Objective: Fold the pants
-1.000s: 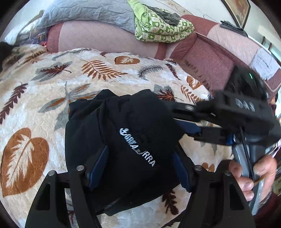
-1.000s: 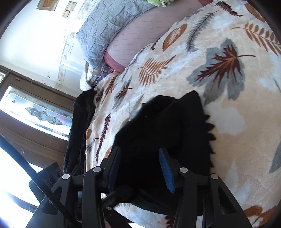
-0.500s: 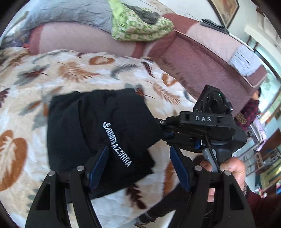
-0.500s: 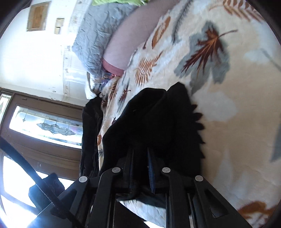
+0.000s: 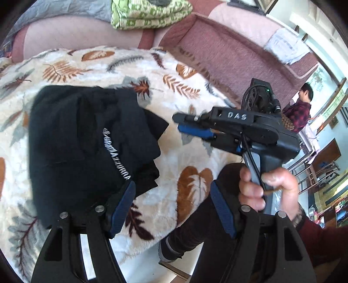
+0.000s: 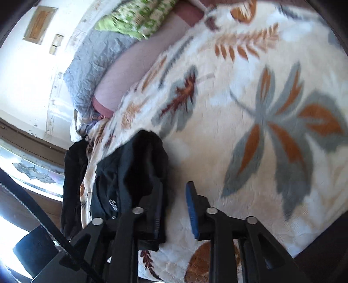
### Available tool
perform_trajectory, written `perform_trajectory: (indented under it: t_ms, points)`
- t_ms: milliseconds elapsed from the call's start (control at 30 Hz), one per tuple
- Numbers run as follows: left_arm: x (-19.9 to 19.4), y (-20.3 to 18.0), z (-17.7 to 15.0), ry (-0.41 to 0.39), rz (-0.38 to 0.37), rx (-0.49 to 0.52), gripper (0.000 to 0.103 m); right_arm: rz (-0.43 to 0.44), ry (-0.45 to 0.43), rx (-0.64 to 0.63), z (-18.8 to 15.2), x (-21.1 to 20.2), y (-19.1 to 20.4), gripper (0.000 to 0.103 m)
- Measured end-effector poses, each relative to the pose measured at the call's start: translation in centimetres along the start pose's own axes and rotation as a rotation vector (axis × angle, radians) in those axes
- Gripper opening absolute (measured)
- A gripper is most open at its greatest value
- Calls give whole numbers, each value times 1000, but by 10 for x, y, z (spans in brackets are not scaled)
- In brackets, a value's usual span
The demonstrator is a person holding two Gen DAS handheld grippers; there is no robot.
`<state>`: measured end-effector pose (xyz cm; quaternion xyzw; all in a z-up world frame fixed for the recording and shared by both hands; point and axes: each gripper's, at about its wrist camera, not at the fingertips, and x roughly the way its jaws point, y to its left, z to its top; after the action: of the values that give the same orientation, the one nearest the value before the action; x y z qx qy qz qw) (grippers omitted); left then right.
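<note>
- Folded black fabric pants (image 5: 87, 143) with white lettering lie as a compact bundle on the cream plush blanket printed with brown and grey leaves (image 5: 191, 156), toward its near edge.
- No containers in view; the only stacked item is a green-and-white patterned folded quilt (image 5: 150, 13) on the mauve sofa back (image 5: 228, 52).
- Left gripper (image 5: 171, 204): blue-padded fingers spread wide, nothing between them; the left finger (image 5: 121, 206) overlaps the bundle's near corner (contact cannot be confirmed).
- Right gripper (image 6: 174, 202): fingers parted, empty; its left finger sits against the bundle's edge, the right finger (image 6: 192, 209) over bare blanket.
- In the left wrist view the right gripper (image 5: 191, 126) stands just beside the bundle, apart from it, held by the right hand (image 5: 265, 187).
- Open blanket lies right of and beyond the bundle; the blanket edge drops away near the grippers.
</note>
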<state>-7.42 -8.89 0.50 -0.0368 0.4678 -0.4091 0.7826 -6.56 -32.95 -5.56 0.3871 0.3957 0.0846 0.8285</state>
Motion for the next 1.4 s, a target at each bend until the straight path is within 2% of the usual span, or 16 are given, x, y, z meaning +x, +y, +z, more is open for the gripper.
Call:
perform_trajectory:
  t_ms: [33,133,233,300,333,367,433,467,533,633,800,933,1033,1133,1267,1400]
  points:
    - [-7,3,-1,-11,0,-10,71,19,-18,-25,3,-6,5,33]
    - [-30,20,-3,-60,14,-79,71,76,-21,-100,5,-7,27,58]
    - [-49,44,-2,-110,40,-171,71,62,27,-169,0,15,49,59]
    - [-60,61,-4,-136,44,-237,72,45,90,-219,-8,38,59,59]
    - [-65,69,-4,-151,41,-269,72,46,131,-241,-14,47,60,44]
    - [-69,75,-4,-163,41,-292,72,53,188,-261,-19,58,63,18]
    - [-76,84,-3,-187,48,-323,72,46,174,-283,-22,57,69,13]
    - [-77,87,-3,-194,55,-329,73,76,139,-289,-20,48,71,11]
    - [-77,92,-2,-201,68,-336,74,95,81,-283,-15,29,73,10]
    - [-70,102,-2,-188,54,-353,74,54,35,-276,-11,12,66,10]
    - [-40,108,3,-135,36,-381,74,-12,127,-209,-23,33,37,10]
    - [-15,106,6,-75,149,-345,74,-22,149,-190,-27,46,32,16]
    - [-5,102,0,-58,185,-320,74,-36,146,-218,-25,42,35,23]
    - [-5,96,-2,-62,211,-282,74,-31,85,-203,-19,22,35,31]
    - [-3,96,-2,-52,221,-272,74,-8,-17,-207,0,2,46,31]
    - [0,96,-1,-48,228,-271,74,88,17,-206,11,24,59,31]
